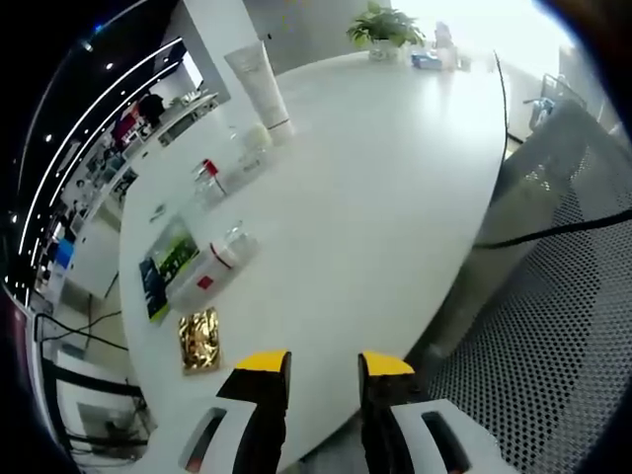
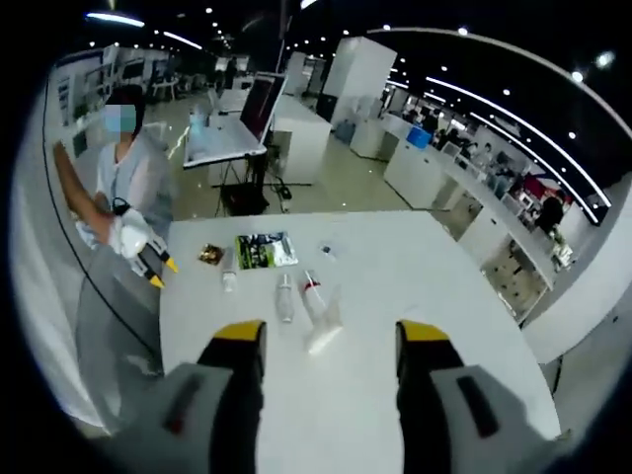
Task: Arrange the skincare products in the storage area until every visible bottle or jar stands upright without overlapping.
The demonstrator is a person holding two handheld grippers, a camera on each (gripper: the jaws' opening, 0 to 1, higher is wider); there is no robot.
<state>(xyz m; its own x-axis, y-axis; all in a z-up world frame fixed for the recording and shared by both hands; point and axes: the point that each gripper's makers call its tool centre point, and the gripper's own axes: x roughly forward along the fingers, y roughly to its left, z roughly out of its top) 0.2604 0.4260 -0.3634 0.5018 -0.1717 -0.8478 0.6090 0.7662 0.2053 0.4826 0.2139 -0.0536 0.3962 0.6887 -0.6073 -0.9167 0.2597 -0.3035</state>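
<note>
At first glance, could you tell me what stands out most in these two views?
A row of skincare bottles lies flat along the white table, beside a gold packet. One tall white tube stands upright at the far end. Both grippers hang open, holding nothing.

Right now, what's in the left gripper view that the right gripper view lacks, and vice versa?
Left gripper view: a tall white tube standing at the table's far edge, a potted plant beyond it, and a mesh chair back.
Right gripper view: a person beside the table holding the other gripper.
Both: the white table, the gold packet, the green-and-black booklet, and small bottles lying flat.
</note>
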